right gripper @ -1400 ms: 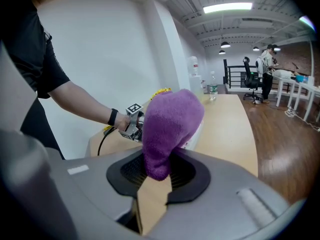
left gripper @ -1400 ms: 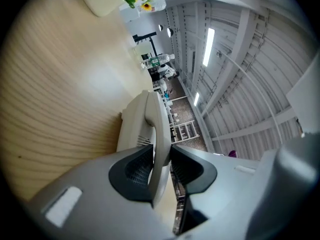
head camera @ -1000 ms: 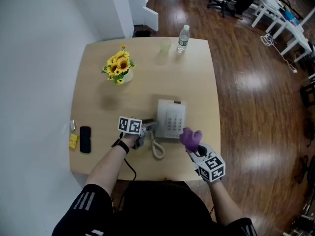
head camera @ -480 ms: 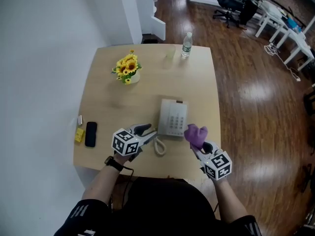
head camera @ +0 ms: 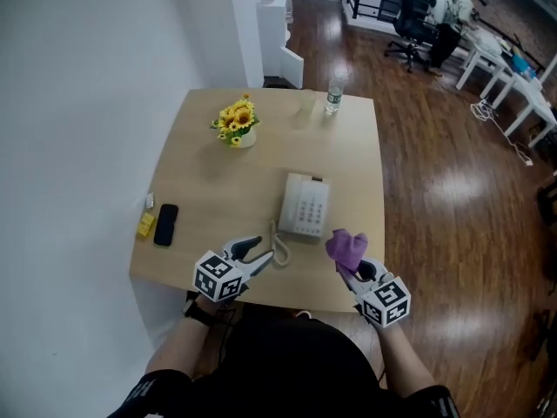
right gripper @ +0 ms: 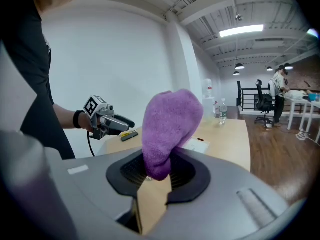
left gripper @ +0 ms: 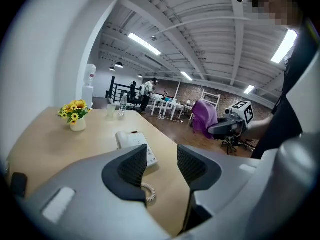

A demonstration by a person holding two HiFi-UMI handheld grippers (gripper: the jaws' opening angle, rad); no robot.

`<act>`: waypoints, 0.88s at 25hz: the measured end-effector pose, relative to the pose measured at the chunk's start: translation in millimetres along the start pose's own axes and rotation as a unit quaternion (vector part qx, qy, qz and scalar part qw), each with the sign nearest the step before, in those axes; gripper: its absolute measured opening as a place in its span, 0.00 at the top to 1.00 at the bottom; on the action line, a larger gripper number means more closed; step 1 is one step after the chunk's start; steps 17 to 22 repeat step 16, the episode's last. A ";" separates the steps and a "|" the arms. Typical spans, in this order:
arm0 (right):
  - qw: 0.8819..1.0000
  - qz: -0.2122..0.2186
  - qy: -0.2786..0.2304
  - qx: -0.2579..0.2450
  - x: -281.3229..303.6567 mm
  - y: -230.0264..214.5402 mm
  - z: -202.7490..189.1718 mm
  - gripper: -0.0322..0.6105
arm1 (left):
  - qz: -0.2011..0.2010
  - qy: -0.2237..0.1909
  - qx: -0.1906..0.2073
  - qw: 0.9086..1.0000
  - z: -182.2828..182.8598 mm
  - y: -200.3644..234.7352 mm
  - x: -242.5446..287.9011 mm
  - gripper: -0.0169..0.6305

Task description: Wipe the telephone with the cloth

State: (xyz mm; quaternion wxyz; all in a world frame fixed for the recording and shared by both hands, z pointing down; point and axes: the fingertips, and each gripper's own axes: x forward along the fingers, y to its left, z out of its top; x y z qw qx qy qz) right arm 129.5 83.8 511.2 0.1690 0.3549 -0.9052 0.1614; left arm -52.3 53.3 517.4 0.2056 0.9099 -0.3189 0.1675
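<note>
A white telephone (head camera: 304, 207) lies on the wooden table (head camera: 218, 190), its coiled cord (head camera: 279, 249) trailing toward the near edge. My left gripper (head camera: 258, 252) hovers over the near edge, left of the cord; its jaws are opening with nothing between them. In the left gripper view the telephone (left gripper: 134, 143) lies ahead beyond the left gripper (left gripper: 162, 166). My right gripper (head camera: 352, 269) is raised near the table's front right and is shut on a purple cloth (head camera: 346, 246), which stands up from the jaws in the right gripper view (right gripper: 169, 129).
A vase of sunflowers (head camera: 237, 120), a clear cup (head camera: 305, 107) and a water bottle (head camera: 335, 97) stand at the far side. A black phone (head camera: 165, 224) and a yellow item (head camera: 145, 225) lie at the left edge. Office chairs and desks stand beyond, on the wooden floor.
My left gripper has drawn back from beside the telephone toward the near edge and its jaws stand wider. The right gripper with the cloth has barely shifted. The head view has pulled back.
</note>
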 end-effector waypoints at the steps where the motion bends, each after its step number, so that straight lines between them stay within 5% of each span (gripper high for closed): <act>1: 1.000 0.000 0.001 0.000 -3.3 2.0 -1.9 0.80 | 0.004 -0.002 -0.001 1.000 -1.0 -2.0 -3.6 0.69; 22: 0.999 -0.035 -0.014 0.021 -12.5 2.7 -3.0 0.80 | 0.009 -0.006 0.024 1.000 -0.4 3.9 -34.2 0.69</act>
